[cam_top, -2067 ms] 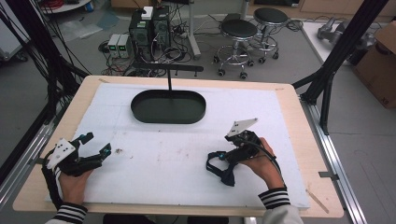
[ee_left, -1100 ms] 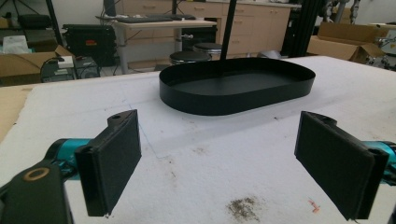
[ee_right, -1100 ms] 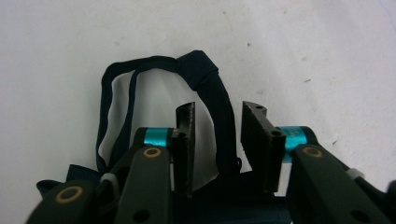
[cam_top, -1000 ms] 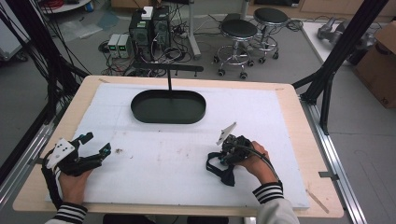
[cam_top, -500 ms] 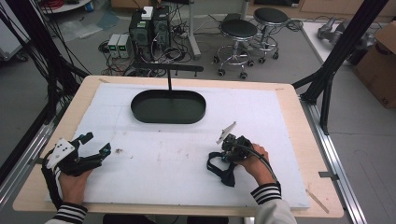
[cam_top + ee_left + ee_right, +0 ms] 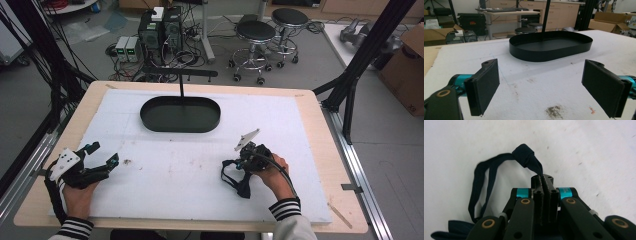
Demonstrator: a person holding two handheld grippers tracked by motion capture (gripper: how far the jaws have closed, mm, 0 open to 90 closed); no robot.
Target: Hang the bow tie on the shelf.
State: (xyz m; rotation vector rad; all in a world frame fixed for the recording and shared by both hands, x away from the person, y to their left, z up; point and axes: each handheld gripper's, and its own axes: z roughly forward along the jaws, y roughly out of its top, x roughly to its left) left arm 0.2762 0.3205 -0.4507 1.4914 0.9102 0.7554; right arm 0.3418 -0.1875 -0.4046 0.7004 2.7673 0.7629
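- Right gripper (image 6: 243, 162), lower right of the high view, has just squeezed its jaws together and pinches a dark knotted cloth strap (image 6: 524, 153) lying on the white mat (image 6: 175, 170).
- Left gripper (image 6: 102, 154), lower left, rests with jaws spread wide, nothing between them.
- The black oval tray (image 6: 180, 114) sits upper centre, well apart from both.

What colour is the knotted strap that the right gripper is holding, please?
Dark navy blue; the strap shows best in the right gripper view.
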